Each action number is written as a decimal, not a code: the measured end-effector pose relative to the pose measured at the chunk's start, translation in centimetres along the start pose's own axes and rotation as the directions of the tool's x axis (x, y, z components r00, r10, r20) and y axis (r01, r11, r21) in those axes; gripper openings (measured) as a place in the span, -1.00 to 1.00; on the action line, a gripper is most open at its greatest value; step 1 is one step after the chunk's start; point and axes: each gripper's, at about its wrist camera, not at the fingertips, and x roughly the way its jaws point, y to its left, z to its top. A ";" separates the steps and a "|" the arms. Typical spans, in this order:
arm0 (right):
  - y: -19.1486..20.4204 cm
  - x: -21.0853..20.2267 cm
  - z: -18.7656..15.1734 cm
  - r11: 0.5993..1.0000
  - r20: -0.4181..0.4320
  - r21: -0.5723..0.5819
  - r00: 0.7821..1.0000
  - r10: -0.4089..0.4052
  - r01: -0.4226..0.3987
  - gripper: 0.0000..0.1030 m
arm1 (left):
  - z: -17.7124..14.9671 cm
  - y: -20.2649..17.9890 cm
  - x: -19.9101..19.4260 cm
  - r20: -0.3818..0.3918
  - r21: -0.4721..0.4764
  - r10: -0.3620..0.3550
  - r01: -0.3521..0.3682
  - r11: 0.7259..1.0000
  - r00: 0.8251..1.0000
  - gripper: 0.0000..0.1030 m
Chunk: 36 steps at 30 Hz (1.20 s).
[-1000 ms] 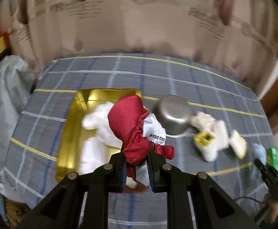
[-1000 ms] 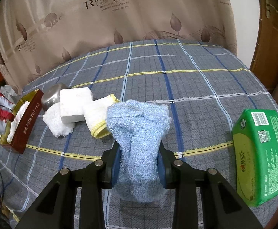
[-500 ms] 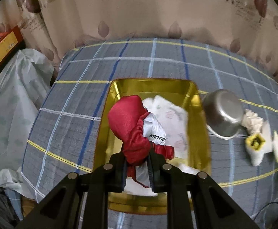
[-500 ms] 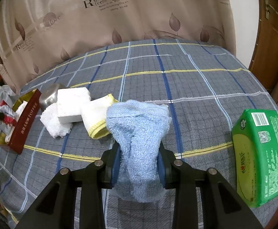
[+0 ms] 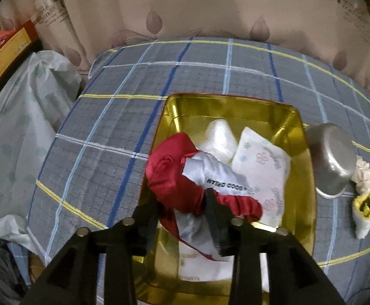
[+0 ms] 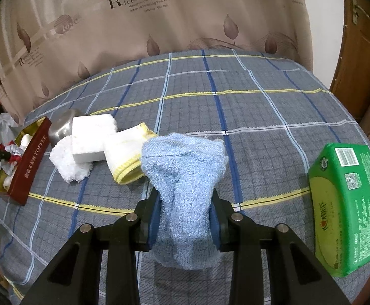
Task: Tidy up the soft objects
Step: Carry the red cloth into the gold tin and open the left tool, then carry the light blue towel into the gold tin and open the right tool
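Note:
A red and white satin cloth (image 5: 169, 175) hangs between the fingers of my left gripper (image 5: 182, 208), just above a gold tin (image 5: 235, 106). The jaws are opening and stand wide, and the cloth sags loose onto the white tissue packets (image 5: 261, 162) inside the tin. In the right wrist view the tin (image 6: 30, 160) sits at the far left with the red cloth (image 6: 9, 150) over it. My right gripper (image 6: 185, 218) is shut on a light blue towel (image 6: 182, 167), held above the checked bedcover.
A steel bowl (image 5: 332, 160) lies right of the tin. Beside it are a white sponge block (image 6: 91, 137), a fluffy white cloth (image 6: 68, 162) and a yellow-edged cloth (image 6: 126, 155). A green tissue pack (image 6: 347, 228) lies at the right edge. A plastic bag (image 5: 14, 127) hangs off the bed's left.
My left gripper came down over the gold tin and its jaws have spread, so the red cloth now slumps into the tin. The right gripper and blue towel have not moved.

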 end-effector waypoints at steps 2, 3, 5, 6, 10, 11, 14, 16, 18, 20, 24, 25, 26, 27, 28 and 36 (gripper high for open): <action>0.0 0.0 0.0 1.000 -0.001 -0.001 1.000 0.002 -0.002 -0.41 | 0.1 -0.1 0.1 -0.005 0.012 0.033 -0.033 0.999 0.999 -0.11; 0.0 0.0 0.0 1.000 0.000 -0.002 1.000 0.002 -0.002 -0.41 | 0.1 -0.2 0.2 -0.007 0.015 0.048 -0.048 0.999 0.999 -0.06; 0.0 -0.1 0.0 1.000 0.000 -0.002 1.000 0.001 -0.001 -0.41 | 0.2 0.0 0.0 -0.005 0.007 0.046 -0.046 0.999 0.999 -0.06; 0.0 -0.1 0.0 1.000 0.000 -0.001 1.000 0.002 -0.002 -0.41 | 0.3 0.1 -0.1 -0.006 -0.002 0.038 -0.038 0.999 0.999 -0.06; 0.0 -0.1 0.0 1.000 0.001 -0.002 1.000 0.002 -0.002 -0.41 | 0.3 0.9 -0.7 -0.014 -0.033 0.009 -0.009 0.999 1.000 -0.06; 0.0 -0.1 -0.1 1.000 0.001 -0.003 1.000 0.002 -0.002 -0.41 | 0.3 0.9 -0.8 -0.013 -0.031 0.009 -0.009 0.999 1.000 -0.06; 0.1 -0.1 -0.1 1.000 0.002 -0.007 1.000 0.001 -0.001 -0.41 | 0.0 0.9 -1.4 -0.008 -0.014 0.009 -0.009 1.000 1.000 -0.06; 0.1 -0.1 -0.1 1.000 0.001 -0.009 1.000 0.002 -0.002 -0.41 | -0.3 0.8 -1.9 0.000 -0.002 0.003 -0.003 1.000 1.000 -0.06; 0.2 -0.1 -0.1 1.000 -0.001 -0.011 1.000 0.002 -0.002 -0.41 | -0.5 0.8 -2.5 0.005 0.009 -0.012 0.012 1.000 1.000 -0.06; 0.3 -0.1 -0.1 1.000 0.002 -0.013 1.000 0.001 -0.001 -0.41 | -0.8 1.0 -3.2 0.021 0.008 -0.027 0.027 1.000 0.999 -0.06; 0.4 -0.3 0.0 1.000 0.017 -0.016 1.000 0.002 -0.001 -0.41 | -1.6 1.4 -4.6 0.041 -0.001 -0.047 0.047 0.999 0.998 -0.06; 0.5 -0.4 0.0 1.000 0.020 -0.015 1.000 0.006 -0.005 -0.41 | -1.8 1.5 -4.9 0.047 0.000 -0.047 0.047 0.999 0.998 -0.06; 0.5 -0.4 0.0 1.000 0.024 -0.015 1.000 0.011 -0.011 -0.41 | -2.1 1.5 -5.2 0.052 0.001 -0.045 0.045 0.999 0.998 -0.06; 0.6 -0.5 0.0 1.000 0.028 -0.016 0.999 0.016 -0.015 -0.41 | -2.3 1.5 -5.4 0.059 0.003 -0.041 0.041 0.999 0.997 -0.06; 0.8 -0.7 0.0 1.000 0.034 -0.019 0.999 0.022 -0.021 -0.41 | -2.6 1.5 -5.7 0.067 0.005 -0.033 0.033 0.999 0.997 -0.06; 2.6 -2.3 0.7 0.995 0.092 -0.069 0.993 0.071 -0.065 -0.41 | -4.5 2.3 -5.2 0.061 -0.027 -0.039 0.041 0.999 0.997 -0.06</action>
